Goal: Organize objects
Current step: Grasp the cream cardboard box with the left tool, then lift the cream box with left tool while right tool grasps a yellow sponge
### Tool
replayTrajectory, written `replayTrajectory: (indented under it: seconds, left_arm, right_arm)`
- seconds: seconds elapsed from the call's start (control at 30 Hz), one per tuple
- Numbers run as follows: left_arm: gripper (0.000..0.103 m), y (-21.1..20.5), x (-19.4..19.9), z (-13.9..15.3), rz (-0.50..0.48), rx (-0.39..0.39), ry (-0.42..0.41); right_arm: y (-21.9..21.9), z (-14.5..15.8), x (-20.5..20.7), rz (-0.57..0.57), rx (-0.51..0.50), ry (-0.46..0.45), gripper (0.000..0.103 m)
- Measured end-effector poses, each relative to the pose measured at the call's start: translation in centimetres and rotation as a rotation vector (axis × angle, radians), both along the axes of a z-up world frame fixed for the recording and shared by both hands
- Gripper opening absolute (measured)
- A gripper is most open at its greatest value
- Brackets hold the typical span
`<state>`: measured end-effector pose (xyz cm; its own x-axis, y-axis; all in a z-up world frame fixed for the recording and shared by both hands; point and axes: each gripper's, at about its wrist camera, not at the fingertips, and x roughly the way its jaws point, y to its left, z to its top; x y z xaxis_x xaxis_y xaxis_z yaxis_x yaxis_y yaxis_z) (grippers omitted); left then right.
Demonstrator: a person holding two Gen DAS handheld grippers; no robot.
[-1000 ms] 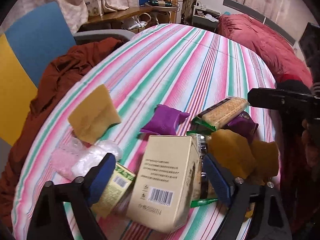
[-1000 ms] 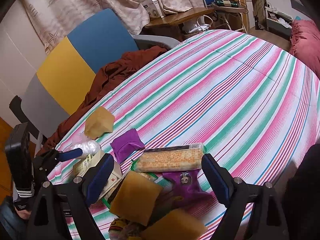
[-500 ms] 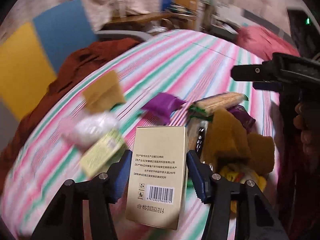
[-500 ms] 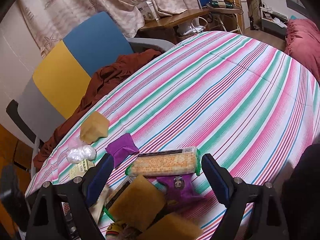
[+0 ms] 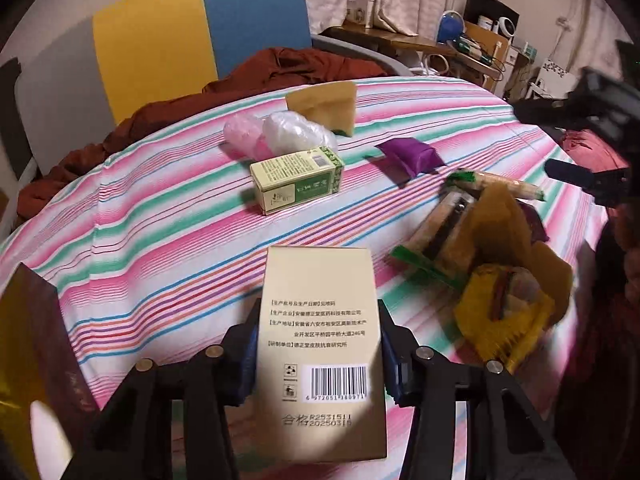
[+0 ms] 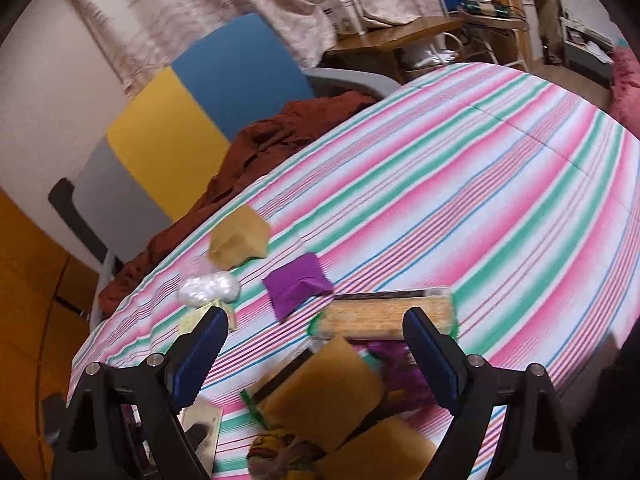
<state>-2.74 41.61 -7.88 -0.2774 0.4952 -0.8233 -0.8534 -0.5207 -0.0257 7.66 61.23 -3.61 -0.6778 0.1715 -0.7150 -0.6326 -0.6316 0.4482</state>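
My left gripper (image 5: 318, 354) is shut on a tall beige box (image 5: 320, 344) with a barcode, held above the near side of the striped table (image 5: 168, 248). My right gripper (image 6: 316, 354) is open and empty, hovering over a pile of snacks: a cracker pack (image 6: 384, 316), brown paper packets (image 6: 324, 392) and a purple wrapper (image 6: 396, 360). In the left wrist view this pile (image 5: 492, 248) lies to the right of the box. A small green box (image 5: 298, 184), a purple pouch (image 5: 412, 156), plastic bags (image 5: 280, 134) and a brown packet (image 5: 326, 102) lie farther out.
A rust-brown cloth (image 5: 256, 76) is draped over the table's far left edge beside a blue, yellow and grey chair (image 5: 192, 40). A desk with clutter (image 5: 460, 48) stands behind. The right gripper's body (image 5: 592, 120) shows at the right in the left wrist view.
My left gripper closed on the beige box, lifted it and swung left, away from the pile. The right gripper stayed open over the snack pile, shifting slightly.
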Motion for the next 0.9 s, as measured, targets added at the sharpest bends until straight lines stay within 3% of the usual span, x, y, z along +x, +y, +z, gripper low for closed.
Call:
replayTrajectory:
  seconds: [0.23,0.63,0.9]
  left_arm:
    - [0.050,-0.2,0.0,0.0,0.025,0.027,0.008]
    - [0.050,-5.4,4.0,0.3,0.036,0.079,-0.045]
    - [0.050,-7.9,5.2,0.4,0.035,0.107,-0.078]
  right_arm:
    - [0.0,-0.5,-0.3,0.013,-0.046,0.003,0.091]
    - [-0.4,0.4,1.1,0.008,-0.051,0.025,0.091]
    - [-1.9,-0.3,1.3,0.113,-0.004,-0.124,0.091]
